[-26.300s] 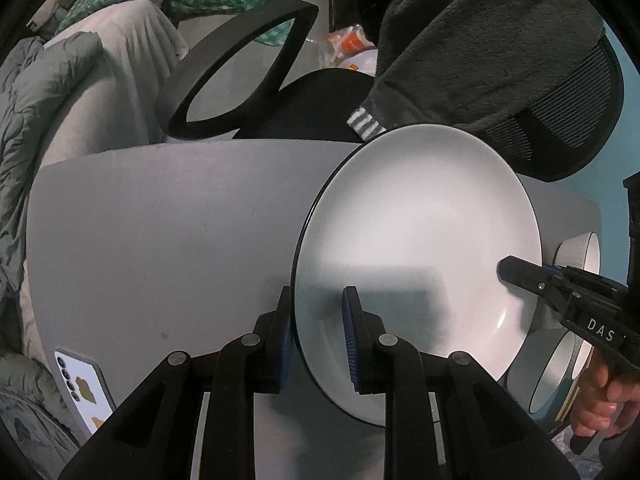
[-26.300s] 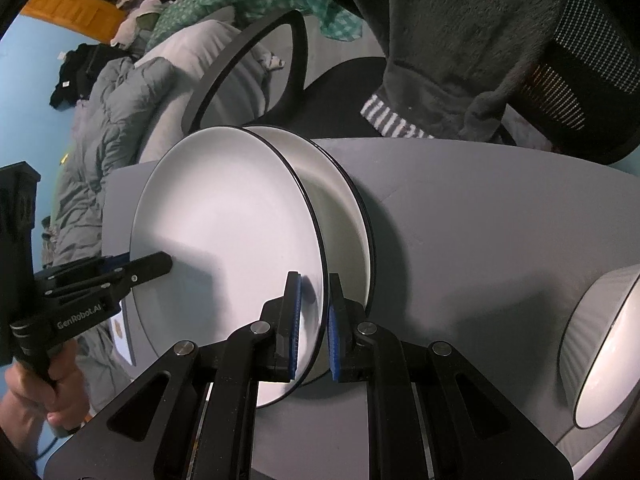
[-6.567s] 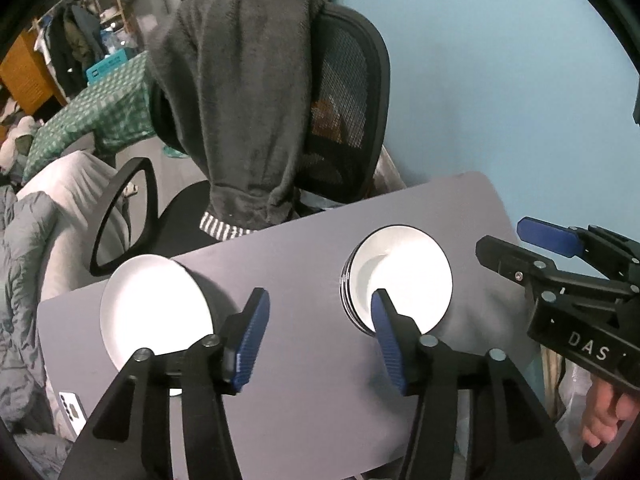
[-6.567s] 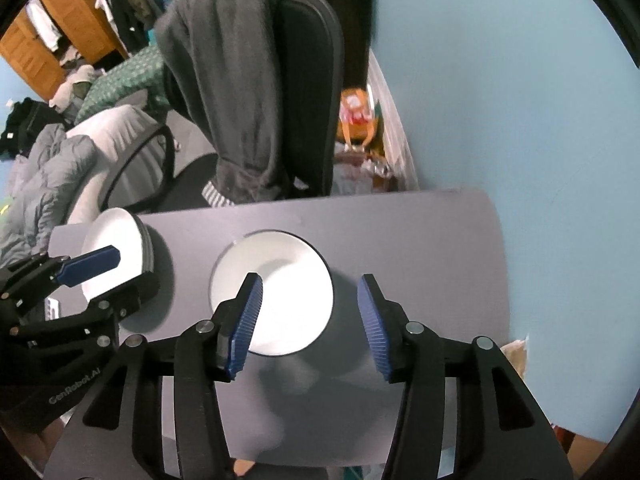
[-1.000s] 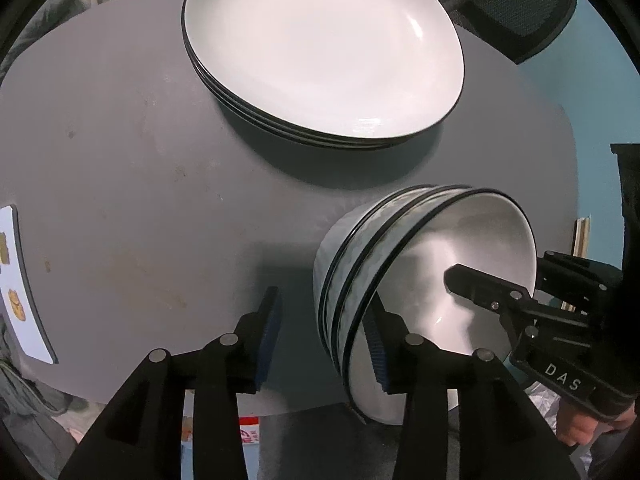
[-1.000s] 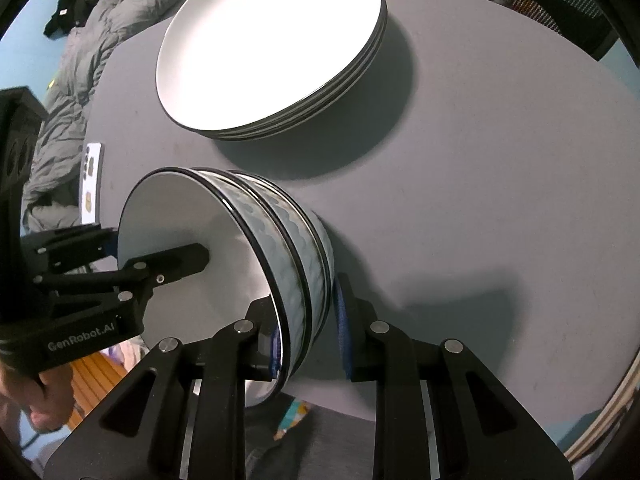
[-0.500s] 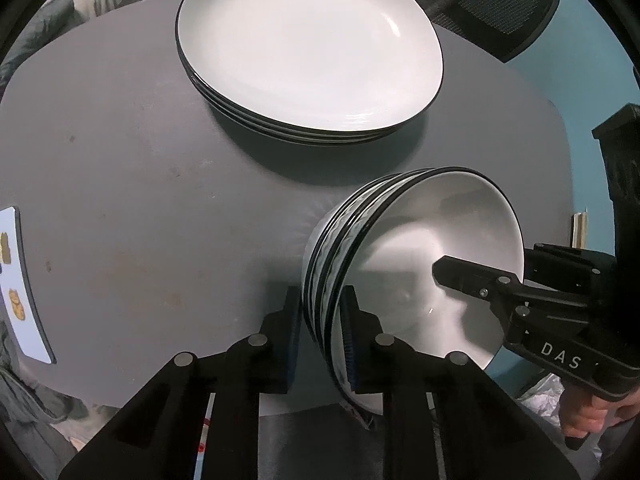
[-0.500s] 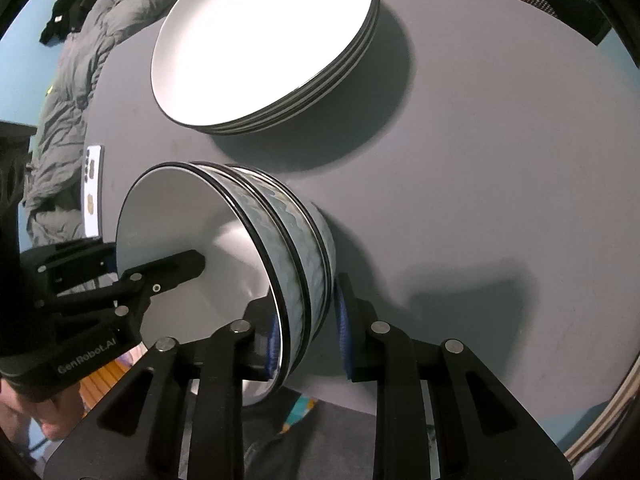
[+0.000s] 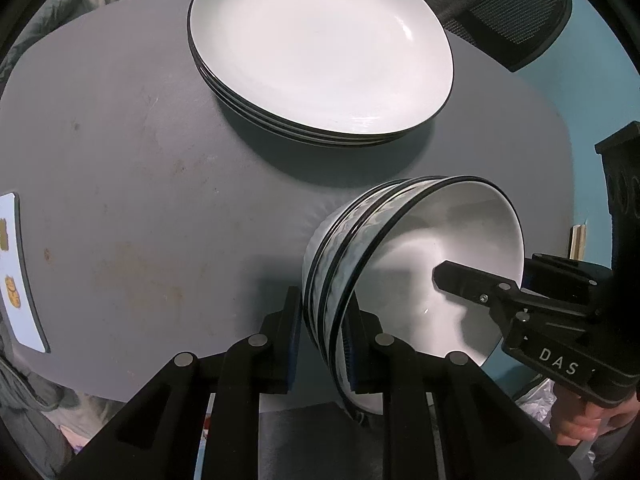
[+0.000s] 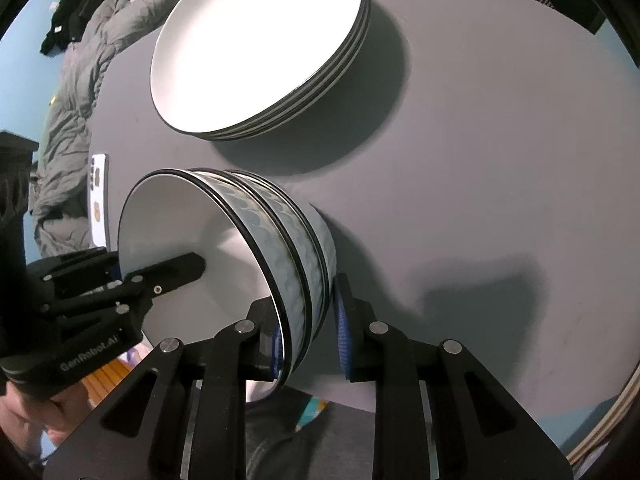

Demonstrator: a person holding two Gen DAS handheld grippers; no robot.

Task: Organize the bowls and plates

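Three nested bowls point(image 9: 400, 264), tipped up on edge at the near rim of the counter point(image 9: 132, 200), open side turned toward the right tongs in the left wrist view. Gripped from both sides: left tongs point(image 9: 323, 344) narrowed onto the stacked rims, one blue pad outside against the outermost bowl's wall, the other inside the innermost bowl; a second ago visibly wider, standing off the outer wall. Right tongs point(image 10: 308, 334) likewise pinching the same rims from the opposite side, inner pad behind the innermost rim, outer pad close by the base of the stack, spacing much as half a second back. Stack slightly more upright than a second ago.

Bowls glossy white inside, thin black rim lines, outer walls embossed with a pale blue wave pattern point(image 10: 288, 248). Tongs matte black, bolted links, ribbed blue pads.

Beyond the bowls, well apart on the matte grey counter, faintly stained: stack of plates point(image 9: 320, 52), four rims countable in the right wrist view point(image 10: 260, 44), wide, shallow, white with black edges, unmoved. Left of the bowls at the counter's edge, a white phone point(image 9: 16, 272), flat. Past the plates, a black mesh chair back point(image 9: 516, 12).
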